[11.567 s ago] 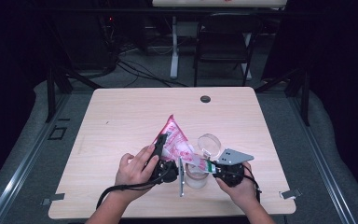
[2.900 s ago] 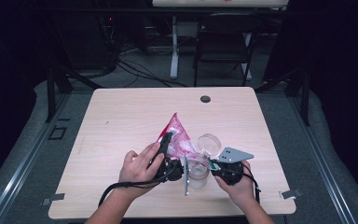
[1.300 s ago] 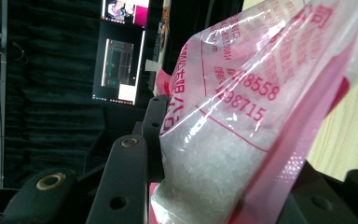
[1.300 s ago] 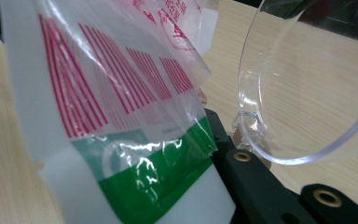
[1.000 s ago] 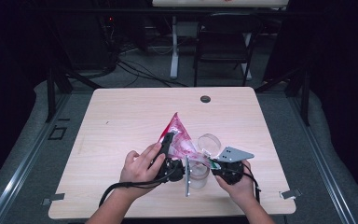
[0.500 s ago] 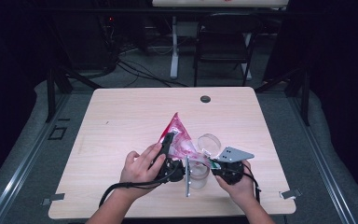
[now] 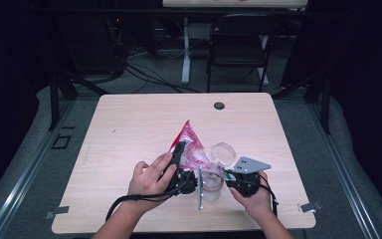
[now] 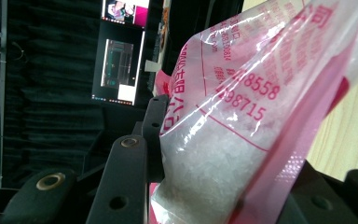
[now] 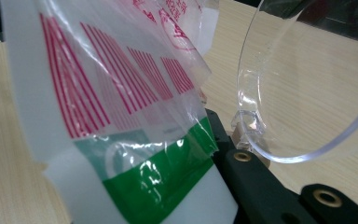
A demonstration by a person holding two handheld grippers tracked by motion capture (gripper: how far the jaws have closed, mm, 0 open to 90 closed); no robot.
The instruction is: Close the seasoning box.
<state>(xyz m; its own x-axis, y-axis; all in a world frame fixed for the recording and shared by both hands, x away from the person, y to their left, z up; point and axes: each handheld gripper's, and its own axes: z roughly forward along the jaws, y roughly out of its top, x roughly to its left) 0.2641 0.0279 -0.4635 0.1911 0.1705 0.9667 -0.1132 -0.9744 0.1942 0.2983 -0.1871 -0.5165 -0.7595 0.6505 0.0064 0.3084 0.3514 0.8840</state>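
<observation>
A pink and clear plastic bag (image 7: 189, 144) of white granules stands tilted on the wooden table (image 7: 129, 129). My left gripper (image 7: 180, 149) is shut on the bag (image 8: 242, 140), whose filled body sits between the black jaws. My right gripper (image 7: 224, 174) is shut on the bag's thin edge (image 9: 135, 154), printed with red stripes and a green band, which hides one of its jaws. A clear plastic cup (image 7: 212, 183) stands between the two hands, with a clear round lid (image 7: 223, 151) behind it. The clear rim (image 9: 261, 116) curves just right of the pinched edge.
A small dark round cap (image 7: 219, 105) sits in the table near its far edge. A chair (image 7: 238, 55) and cables stand on the floor beyond the table. Each gripper's cable trails toward the near edge.
</observation>
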